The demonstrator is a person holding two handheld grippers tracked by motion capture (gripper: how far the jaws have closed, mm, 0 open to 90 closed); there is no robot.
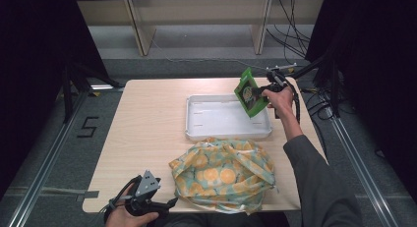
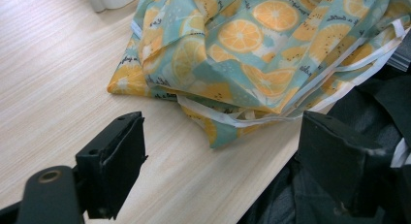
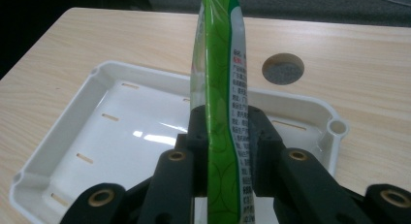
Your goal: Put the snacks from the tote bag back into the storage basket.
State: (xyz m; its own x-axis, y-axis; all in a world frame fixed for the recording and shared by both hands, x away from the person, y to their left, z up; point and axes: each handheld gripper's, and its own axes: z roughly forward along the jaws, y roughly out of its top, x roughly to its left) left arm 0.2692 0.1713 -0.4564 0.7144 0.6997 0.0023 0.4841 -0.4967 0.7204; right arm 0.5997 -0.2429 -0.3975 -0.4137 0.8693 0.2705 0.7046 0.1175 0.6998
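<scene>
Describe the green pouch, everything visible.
The green pouch is a flat, glossy plastic snack packet, bright green with a round yellow-orange graphic on its face and small printed text on a white and red panel by its edge. It hangs in the air, tilted, above the right end of the white tray, pinched between the jaws of the right claw. Nothing else touches it.

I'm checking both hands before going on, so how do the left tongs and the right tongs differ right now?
The left tongs stand open with nothing between them, while the right tongs are shut on the green packet. The left tongs sit low at the table's near edge beside the orange-print bag; the right tongs are raised over the white tray. Both have black jaws.
</scene>
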